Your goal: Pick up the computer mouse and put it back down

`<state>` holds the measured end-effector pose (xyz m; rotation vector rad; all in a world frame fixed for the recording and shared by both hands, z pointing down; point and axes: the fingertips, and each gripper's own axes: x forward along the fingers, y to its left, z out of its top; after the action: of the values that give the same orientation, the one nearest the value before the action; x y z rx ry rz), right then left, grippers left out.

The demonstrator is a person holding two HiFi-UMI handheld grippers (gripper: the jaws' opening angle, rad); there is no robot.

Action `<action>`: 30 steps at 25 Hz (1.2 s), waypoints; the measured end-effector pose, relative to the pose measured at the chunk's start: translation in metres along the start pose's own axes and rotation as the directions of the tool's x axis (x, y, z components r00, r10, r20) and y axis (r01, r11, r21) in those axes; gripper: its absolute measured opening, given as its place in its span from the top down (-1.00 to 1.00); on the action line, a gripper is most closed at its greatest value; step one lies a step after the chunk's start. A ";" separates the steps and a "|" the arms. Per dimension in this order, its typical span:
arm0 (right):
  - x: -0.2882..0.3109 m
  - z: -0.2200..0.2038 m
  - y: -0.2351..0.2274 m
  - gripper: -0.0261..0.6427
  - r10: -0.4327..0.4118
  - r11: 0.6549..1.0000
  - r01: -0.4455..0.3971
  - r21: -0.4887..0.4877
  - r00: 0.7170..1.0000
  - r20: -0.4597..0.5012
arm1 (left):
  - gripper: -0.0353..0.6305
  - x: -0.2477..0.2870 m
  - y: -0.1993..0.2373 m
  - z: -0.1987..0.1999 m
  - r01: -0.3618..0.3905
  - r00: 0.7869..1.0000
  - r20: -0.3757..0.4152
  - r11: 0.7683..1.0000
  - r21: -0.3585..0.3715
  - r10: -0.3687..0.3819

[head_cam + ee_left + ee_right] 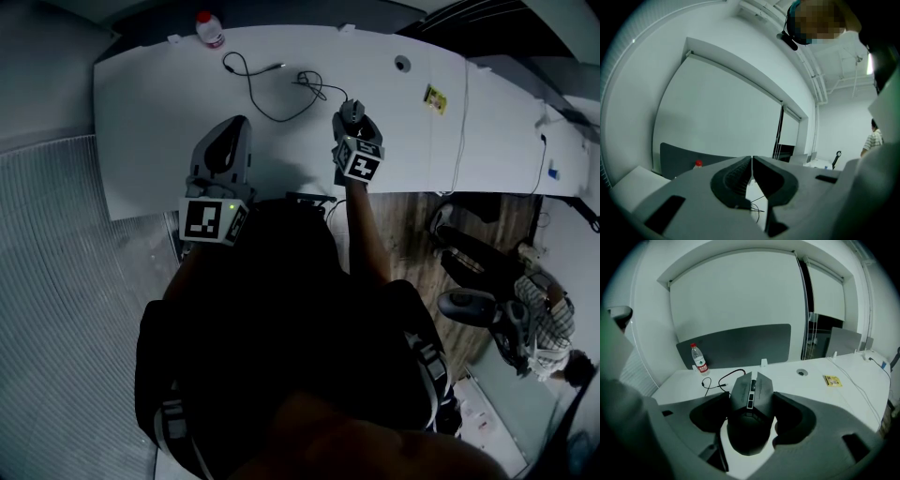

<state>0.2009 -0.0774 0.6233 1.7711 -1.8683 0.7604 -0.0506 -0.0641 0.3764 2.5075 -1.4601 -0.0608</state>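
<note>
The right gripper [752, 398] is clamped on the sides of the dark grey angular plastic computer mouse [750, 427] over the white table [797, 383] and would do best keeping it level with its cable slack, while the left gripper [752, 171] is closed and empty.

The computer mouse [749, 416] is dark, angular and wired, with a scroll wheel between its buttons. It sits level, nose pointing away, gripped at its sides by the right gripper [751, 401].

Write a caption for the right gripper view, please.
Right gripper grips a dark computer mouse by its sides; white desk, cable and water bottle behind.
</note>
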 end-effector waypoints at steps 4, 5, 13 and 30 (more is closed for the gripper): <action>0.016 -0.023 -0.006 0.07 -0.007 1.000 0.008 0.014 0.998 -0.060 | 0.86 -0.002 0.002 -0.001 -0.007 1.000 -0.004 1.000 -0.001 0.007; 0.020 -0.027 -0.006 0.07 -0.006 1.000 0.007 0.017 0.997 -0.074 | 0.86 -0.002 0.003 -0.001 -0.009 1.000 -0.005 1.000 -0.002 0.009; 0.046 -0.072 -0.016 0.07 -0.023 1.000 0.027 0.016 0.980 -0.197 | 0.86 -0.004 0.005 -0.005 -0.014 1.000 -0.013 1.000 -0.009 0.014; 0.073 -0.137 -0.021 0.07 -0.061 0.998 0.068 0.008 0.931 -0.359 | 0.86 -0.011 0.016 -0.015 -0.033 0.999 -0.040 0.999 -0.020 0.032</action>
<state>0.2103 -0.0410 0.7759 1.5694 -1.5573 1.0049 -0.0674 -0.0593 0.3931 2.4538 -1.4769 -0.0207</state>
